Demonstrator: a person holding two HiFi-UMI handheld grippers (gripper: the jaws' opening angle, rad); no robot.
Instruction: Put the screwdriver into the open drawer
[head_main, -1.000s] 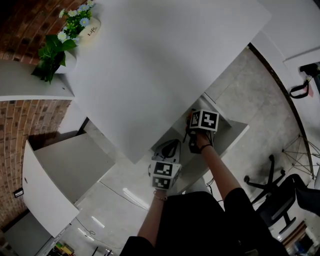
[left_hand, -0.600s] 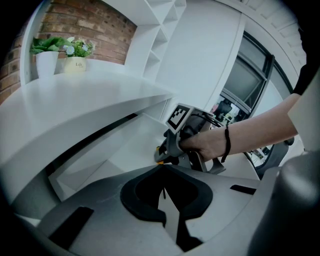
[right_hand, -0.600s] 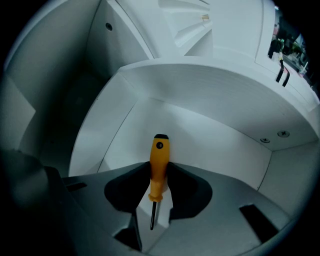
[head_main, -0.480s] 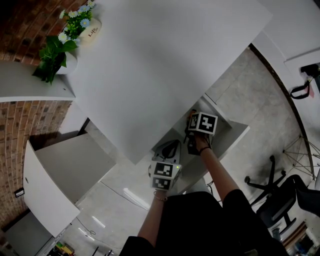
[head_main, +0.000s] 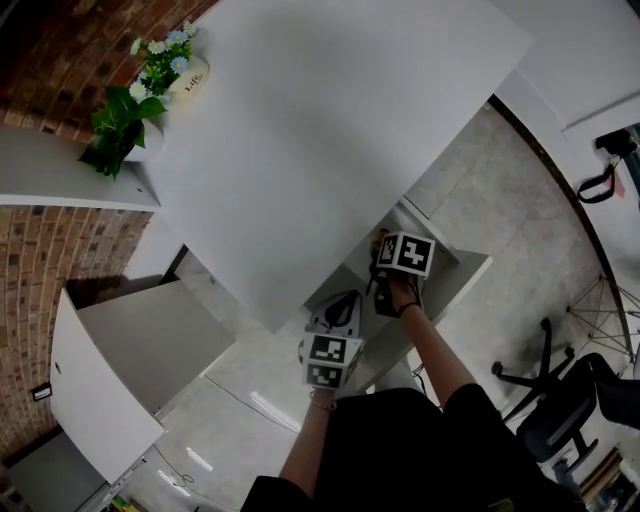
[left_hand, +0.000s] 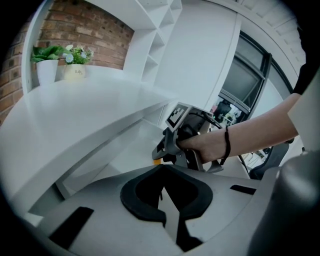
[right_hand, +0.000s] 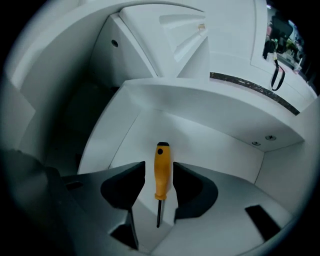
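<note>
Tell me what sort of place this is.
Probably an office or workroom: a white desk with an open drawer under it, a wheeled office chair nearby, and potted plants by a brick wall.

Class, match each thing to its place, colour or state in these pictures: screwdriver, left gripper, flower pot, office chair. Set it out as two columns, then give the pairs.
Column 1
1 screwdriver
2 left gripper
3 flower pot
4 office chair

Column 2
A on the floor
B jaws shut, nothing held
C yellow handle
D on the white tabletop

Pairs: 1-C, 2-B, 3-D, 4-A
</note>
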